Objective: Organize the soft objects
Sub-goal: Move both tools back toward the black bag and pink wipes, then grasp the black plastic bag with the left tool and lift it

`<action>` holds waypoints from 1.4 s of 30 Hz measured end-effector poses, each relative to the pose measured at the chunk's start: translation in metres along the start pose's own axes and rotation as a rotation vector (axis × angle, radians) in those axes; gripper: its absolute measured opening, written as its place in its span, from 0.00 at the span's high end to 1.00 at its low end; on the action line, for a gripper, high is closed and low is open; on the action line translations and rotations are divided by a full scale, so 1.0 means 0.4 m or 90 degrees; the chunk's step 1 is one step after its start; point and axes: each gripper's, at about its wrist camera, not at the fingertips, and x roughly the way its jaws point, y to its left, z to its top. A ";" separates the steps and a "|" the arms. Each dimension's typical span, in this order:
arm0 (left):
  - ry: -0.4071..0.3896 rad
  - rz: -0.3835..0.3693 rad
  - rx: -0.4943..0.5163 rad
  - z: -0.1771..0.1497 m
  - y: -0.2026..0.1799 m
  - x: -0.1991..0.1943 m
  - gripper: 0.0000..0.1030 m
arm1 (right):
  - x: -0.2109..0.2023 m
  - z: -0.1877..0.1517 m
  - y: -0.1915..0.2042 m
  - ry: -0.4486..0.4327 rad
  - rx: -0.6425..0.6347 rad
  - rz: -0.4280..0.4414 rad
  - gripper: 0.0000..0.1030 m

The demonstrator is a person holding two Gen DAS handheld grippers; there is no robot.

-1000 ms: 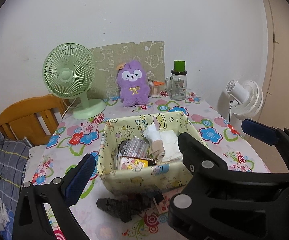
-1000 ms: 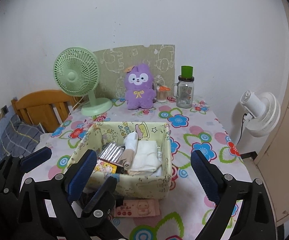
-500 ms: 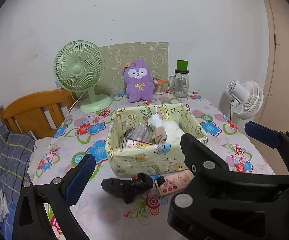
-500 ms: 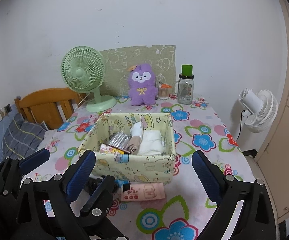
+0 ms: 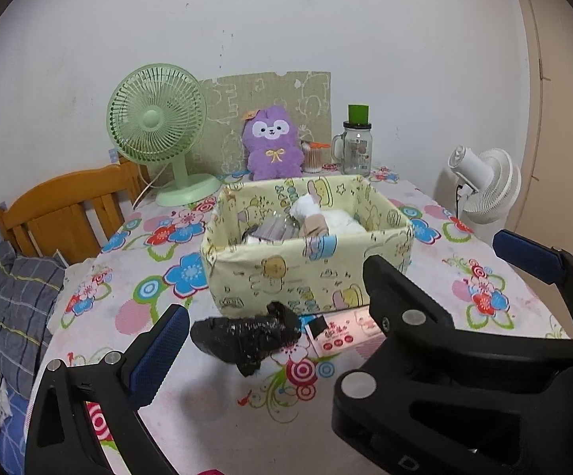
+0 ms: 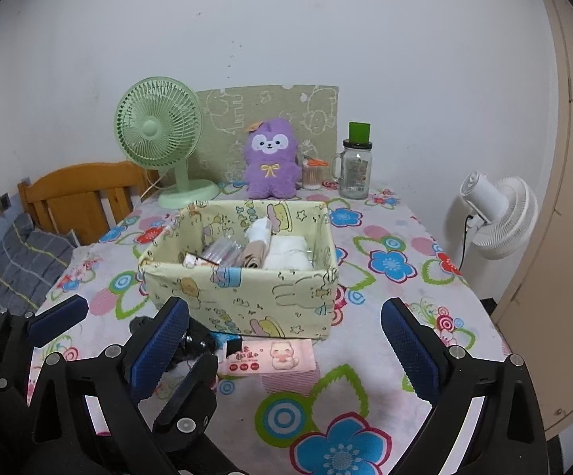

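Observation:
A yellow cartoon fabric basket (image 5: 306, 273) (image 6: 246, 297) stands mid-table and holds rolled white and beige cloths (image 6: 282, 253) and clear packets. A crumpled black soft item (image 5: 246, 336) lies on the table in front of the basket, partly hidden in the right wrist view (image 6: 195, 340). A pink tissue pack (image 6: 270, 360) (image 5: 341, 332) lies beside it. A purple plush toy (image 5: 272, 144) (image 6: 272, 160) sits at the back. My left gripper (image 5: 341, 308) is open and empty, above the near table. My right gripper (image 6: 286, 352) is open and empty, to its right.
A green desk fan (image 5: 159, 126) stands back left, a glass jar with a green lid (image 5: 356, 142) back right. A wooden headboard (image 5: 64, 209) and grey plaid pillow (image 5: 13, 301) lie left of the table. A white fan (image 6: 500, 217) stands at right.
Both grippers have pulled back toward me and lowered. The basket looks farther off and more of the near tablecloth shows. Both stay open and empty.

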 end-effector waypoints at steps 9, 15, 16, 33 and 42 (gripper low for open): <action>0.018 0.000 0.002 -0.051 -0.004 0.046 0.00 | 0.068 -0.058 -0.003 0.047 0.026 0.018 0.00; 0.042 -0.003 0.001 -0.070 0.005 0.085 0.00 | 0.113 -0.082 -0.003 0.076 0.031 0.021 0.00; 0.048 -0.001 0.001 -0.073 0.008 0.093 0.00 | 0.121 -0.085 -0.003 0.082 0.031 0.022 0.00; 0.127 0.016 -0.006 -0.086 0.042 0.208 0.01 | 0.249 -0.108 -0.012 0.157 0.030 0.020 0.01; 0.119 0.009 0.003 -0.061 0.035 0.232 0.07 | 0.275 -0.094 -0.032 0.158 0.063 0.022 0.01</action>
